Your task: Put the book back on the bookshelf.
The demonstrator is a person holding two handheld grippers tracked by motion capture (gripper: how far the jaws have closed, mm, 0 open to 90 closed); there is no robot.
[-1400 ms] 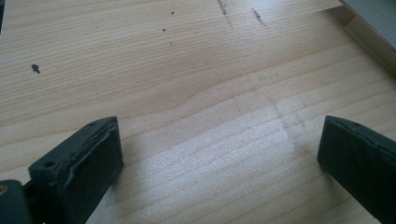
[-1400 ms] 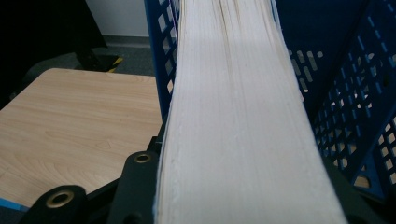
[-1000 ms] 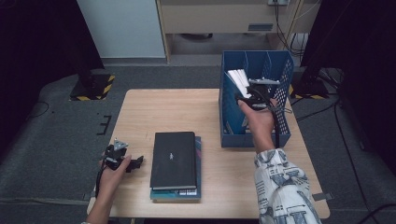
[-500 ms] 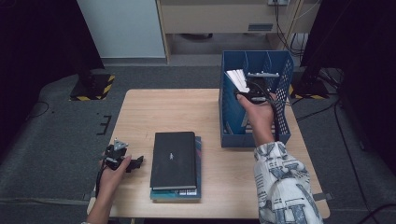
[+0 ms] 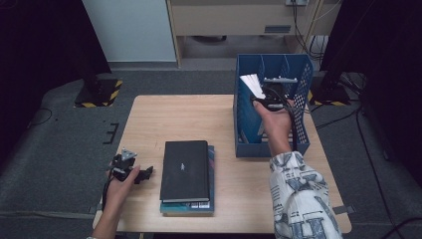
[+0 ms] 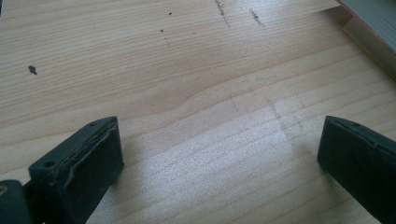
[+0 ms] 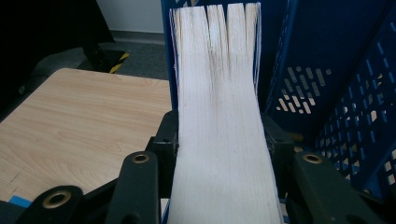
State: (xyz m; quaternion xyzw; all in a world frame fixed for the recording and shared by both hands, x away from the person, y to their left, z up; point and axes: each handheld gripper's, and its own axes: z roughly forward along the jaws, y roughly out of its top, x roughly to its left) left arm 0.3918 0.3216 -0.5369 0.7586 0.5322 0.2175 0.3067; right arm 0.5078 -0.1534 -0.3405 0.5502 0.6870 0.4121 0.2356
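1. Seen from the high view: a wooden table point(image 5: 199, 119), a blue perforated file rack point(image 5: 298, 142) standing along its right side, and a stack of books point(image 5: 186, 172) lying flat near the front edge.
2. Right gripper point(image 5: 266, 94) raised over the rack's near-left compartment, clenched on a book point(image 7: 219, 121) held spine-down, page edges facing the right gripper view. Both jaws pressed against the covers, having just closed further onto it.
3. Book partly inside the rack, upper end tilted toward the rack's left wall and poking above the rim; how deep the lower end sits cannot be told.
4. Left gripper point(image 5: 132, 172) resting low on the table at the front left, just beside the stack, jaws released and wide apart with bare wood between them.
5. Probable step in hand: seating the book upright in its compartment.
6. To do it well: keep the clamp firm so the fanned pages do not splay; straighten the book until parallel with the divider; lower it straight down, avoiding a snag on the perforated wall; loosen the jaws only once the bottom edge appears settled on the rack floor.
7. Risk: early release while tilted, likely leaving the book slumped against the wall.
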